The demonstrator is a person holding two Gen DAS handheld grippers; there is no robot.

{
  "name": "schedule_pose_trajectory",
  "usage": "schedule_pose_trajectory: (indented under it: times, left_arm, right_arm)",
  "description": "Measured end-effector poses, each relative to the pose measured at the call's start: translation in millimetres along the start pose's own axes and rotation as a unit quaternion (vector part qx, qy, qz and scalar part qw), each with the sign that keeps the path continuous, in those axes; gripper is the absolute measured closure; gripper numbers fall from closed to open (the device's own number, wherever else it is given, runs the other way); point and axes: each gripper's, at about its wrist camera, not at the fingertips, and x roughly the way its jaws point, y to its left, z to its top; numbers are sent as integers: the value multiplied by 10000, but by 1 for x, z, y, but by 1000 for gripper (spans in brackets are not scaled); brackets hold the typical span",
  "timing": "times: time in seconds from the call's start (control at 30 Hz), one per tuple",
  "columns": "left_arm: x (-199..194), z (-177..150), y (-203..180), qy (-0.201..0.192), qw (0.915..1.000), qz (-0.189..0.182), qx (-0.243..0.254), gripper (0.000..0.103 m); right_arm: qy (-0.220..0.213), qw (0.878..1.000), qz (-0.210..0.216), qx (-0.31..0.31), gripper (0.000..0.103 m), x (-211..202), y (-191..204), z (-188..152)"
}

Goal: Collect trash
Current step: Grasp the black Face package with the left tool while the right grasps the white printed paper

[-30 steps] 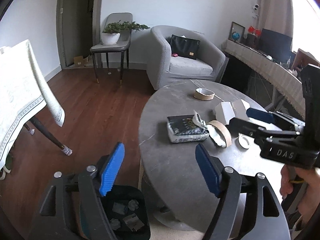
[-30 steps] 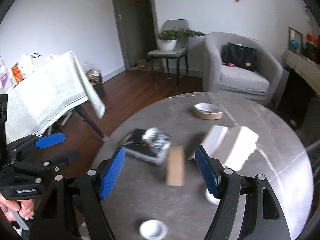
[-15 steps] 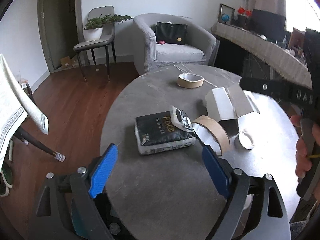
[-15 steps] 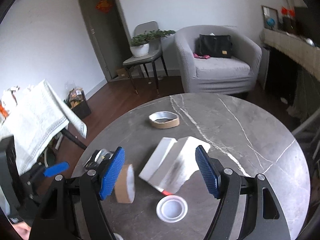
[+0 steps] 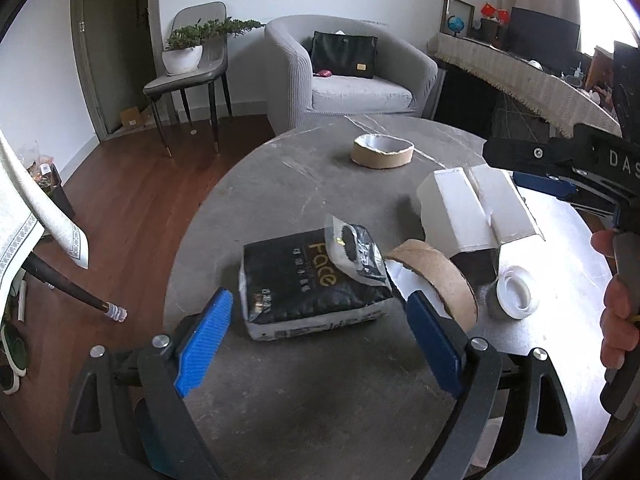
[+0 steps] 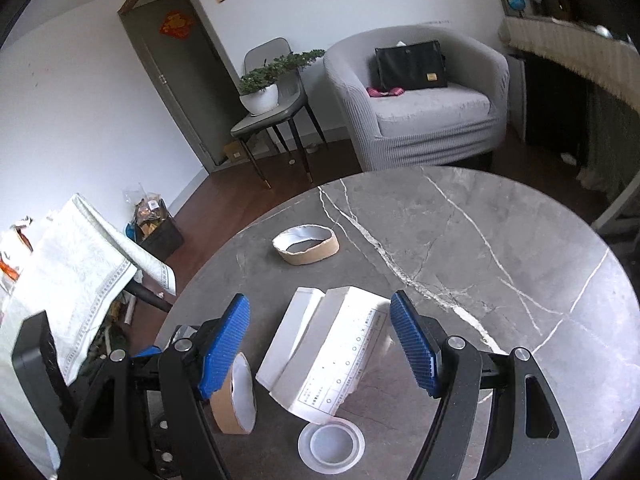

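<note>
A round grey marble table [image 5: 304, 184] holds the trash. A black tissue pack [image 5: 312, 284] lies in front of my open, empty left gripper [image 5: 320, 340]. A cardboard tape core [image 5: 440, 276] stands on edge at its right, also in the right wrist view [image 6: 234, 396]. A torn white box [image 5: 476, 208] lies behind it. My open, empty right gripper [image 6: 320, 344] hovers over this box [image 6: 332, 344]. A clear plastic lid [image 6: 331, 445] lies below it, also seen from the left [image 5: 516, 291]. Another tape ring [image 6: 306, 244] lies farther back [image 5: 382, 151].
A grey armchair [image 5: 352, 80] with a black bag stands behind the table. A chair with a potted plant [image 5: 188, 56] is at the back left. A cloth-covered table [image 6: 68, 272] is at the left. A long sideboard [image 5: 520, 76] runs along the right.
My left gripper moved from beside the table, over a floor bin, to above the table facing the tissue pack. My right gripper swung right and forward over the white box.
</note>
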Motion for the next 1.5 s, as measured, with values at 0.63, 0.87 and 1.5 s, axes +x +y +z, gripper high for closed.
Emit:
schedule_pose_trajectory:
  times: [0.63, 0.87, 1.5]
  left_arm:
    - [11, 9, 10, 26, 9998, 31, -193, 11]
    - [15, 10, 10, 88, 9995, -116, -276, 21]
    - [-12, 1, 28, -256, 9969, -252, -698, 29]
  right_arm:
    - [364, 9987, -346, 69, 16, 16, -7, -9]
    - [460, 9980, -356, -256, 28, 21, 2, -12]
    - [205, 9983, 338, -430, 96, 7, 25, -10]
